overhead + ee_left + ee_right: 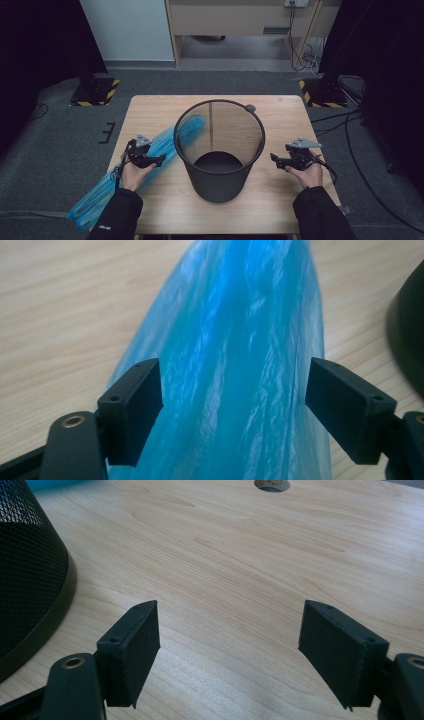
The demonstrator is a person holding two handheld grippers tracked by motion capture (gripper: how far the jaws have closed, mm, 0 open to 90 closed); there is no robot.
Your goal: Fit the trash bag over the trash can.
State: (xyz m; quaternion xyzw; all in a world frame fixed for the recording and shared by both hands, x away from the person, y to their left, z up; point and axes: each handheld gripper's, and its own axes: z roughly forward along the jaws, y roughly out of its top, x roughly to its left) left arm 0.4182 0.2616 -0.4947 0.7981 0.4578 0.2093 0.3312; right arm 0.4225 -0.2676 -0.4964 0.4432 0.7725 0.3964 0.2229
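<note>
High view: the left hand-held gripper [159, 159] hovers open over the blue bag [165, 145] (ready to pinch it). The right hand-held gripper [274, 158] waits open beside the bin [220, 172].

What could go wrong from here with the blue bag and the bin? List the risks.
1. The left gripper is open with the blue plastic bag lying between its jaws, unpinched; closing may catch only a thin fold, which could slip out.
2. Part of the bag hangs off the table edge near the person, so it may slide to the floor.
3. The mesh bin stands free; the right gripper is open beside it, so tugging could tip it.
</note>
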